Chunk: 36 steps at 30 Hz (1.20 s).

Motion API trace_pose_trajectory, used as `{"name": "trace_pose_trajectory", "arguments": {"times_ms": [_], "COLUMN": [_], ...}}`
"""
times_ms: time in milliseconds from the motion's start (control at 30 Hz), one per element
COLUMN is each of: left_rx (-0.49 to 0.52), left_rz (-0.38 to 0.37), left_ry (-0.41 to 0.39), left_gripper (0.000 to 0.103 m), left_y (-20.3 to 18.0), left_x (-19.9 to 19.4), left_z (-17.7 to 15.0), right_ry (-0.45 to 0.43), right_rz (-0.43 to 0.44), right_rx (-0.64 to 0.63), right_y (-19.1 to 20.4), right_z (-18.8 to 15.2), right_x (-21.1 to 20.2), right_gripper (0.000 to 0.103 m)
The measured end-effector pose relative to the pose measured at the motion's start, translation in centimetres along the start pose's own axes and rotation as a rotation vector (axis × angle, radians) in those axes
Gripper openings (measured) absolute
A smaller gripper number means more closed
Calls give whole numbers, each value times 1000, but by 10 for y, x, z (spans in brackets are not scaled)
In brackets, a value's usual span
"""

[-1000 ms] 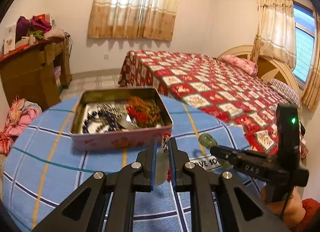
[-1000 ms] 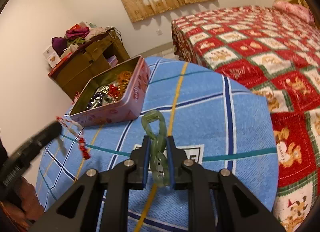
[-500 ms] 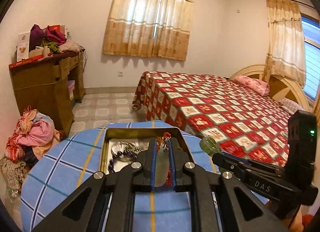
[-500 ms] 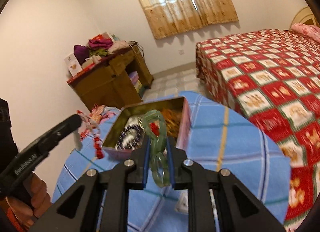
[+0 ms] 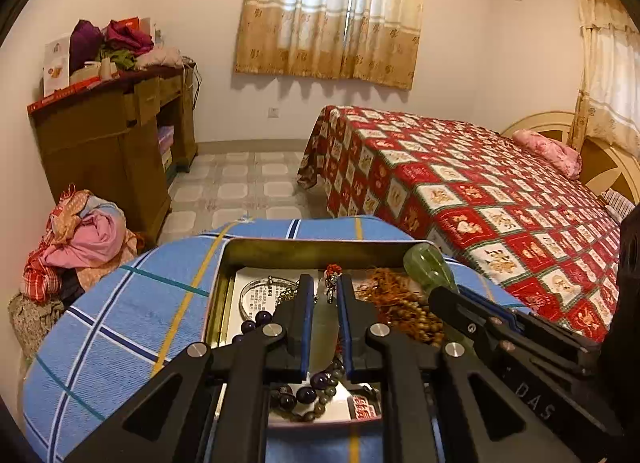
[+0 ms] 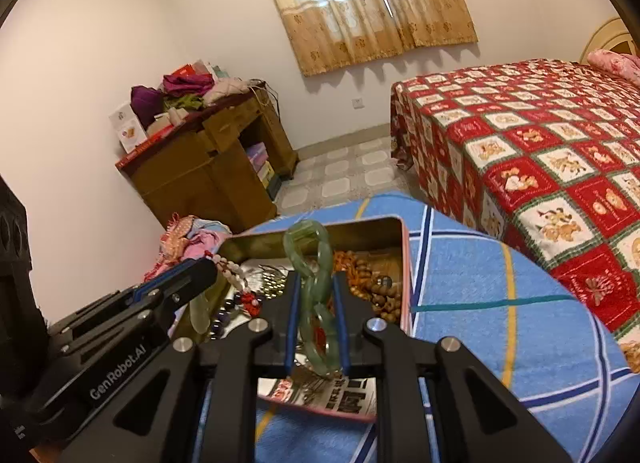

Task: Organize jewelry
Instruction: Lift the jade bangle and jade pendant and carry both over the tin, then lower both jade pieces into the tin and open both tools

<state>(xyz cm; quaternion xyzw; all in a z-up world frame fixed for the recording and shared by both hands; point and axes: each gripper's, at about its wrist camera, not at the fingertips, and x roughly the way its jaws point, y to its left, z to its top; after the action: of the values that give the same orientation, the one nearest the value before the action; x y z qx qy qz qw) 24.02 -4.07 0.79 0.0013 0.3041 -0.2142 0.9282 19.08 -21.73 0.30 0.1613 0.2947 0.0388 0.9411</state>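
A pink tin box (image 5: 320, 250) holding beads, chains and a silver bangle stands on the blue checked table; it also shows in the right wrist view (image 6: 405, 259). My left gripper (image 5: 323, 303) is shut on a pale jade pendant (image 5: 322, 337) with a red bead cord, held over the tin. My right gripper (image 6: 314, 295) is shut on a green jade chain-link bracelet (image 6: 316, 263), also held over the tin. The pendant hangs below the left gripper in the right wrist view (image 6: 199, 313). The bracelet's top link shows in the left wrist view (image 5: 425, 267).
The round table has a blue checked cloth (image 5: 120, 323). A bed with a red patterned cover (image 5: 480, 191) stands to the right. A wooden desk piled with clothes (image 5: 112, 131) is at the left wall. A heap of clothes (image 5: 76, 239) lies on the floor.
Both grippers have moved forward and lowered over the tin with their jewelry still held. The tin now lies directly under both sets of fingers.
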Motion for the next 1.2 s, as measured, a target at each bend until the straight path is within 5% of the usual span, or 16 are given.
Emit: {"name": "trace_pose_trajectory", "arguments": {"times_ms": [767, 867, 900, 933, 1033, 1133, 1200], "left_rx": [-6, -13, -12, -9, -23, -30, 3], "left_rz": [127, 169, 177, 181, 200, 182, 217], "left_ry": [88, 112, 122, 130, 118, 77, 63], "left_gripper": [11, 11, 12, 14, 64, 77, 78], "left_y": [17, 19, 18, 17, 17, 14, 9], "left_x": [42, 45, 46, 45, 33, 12, 4], "left_z": [-12, -13, -12, -12, -7, -3, -3], "right_ry": [45, 28, 17, -5, -99, -216, -246], "right_rz": [-46, 7, 11, -5, 2, -18, -56], "right_rx": [-79, -61, -69, -84, -58, -28, -38], "right_y": [3, 2, 4, 8, 4, -2, -1], "right_z": [-12, -12, -12, -12, -9, -7, -8], "right_x": [24, 21, 19, 15, -5, -28, -36], "right_gripper": [20, 31, 43, 58, 72, 91, 91]}}
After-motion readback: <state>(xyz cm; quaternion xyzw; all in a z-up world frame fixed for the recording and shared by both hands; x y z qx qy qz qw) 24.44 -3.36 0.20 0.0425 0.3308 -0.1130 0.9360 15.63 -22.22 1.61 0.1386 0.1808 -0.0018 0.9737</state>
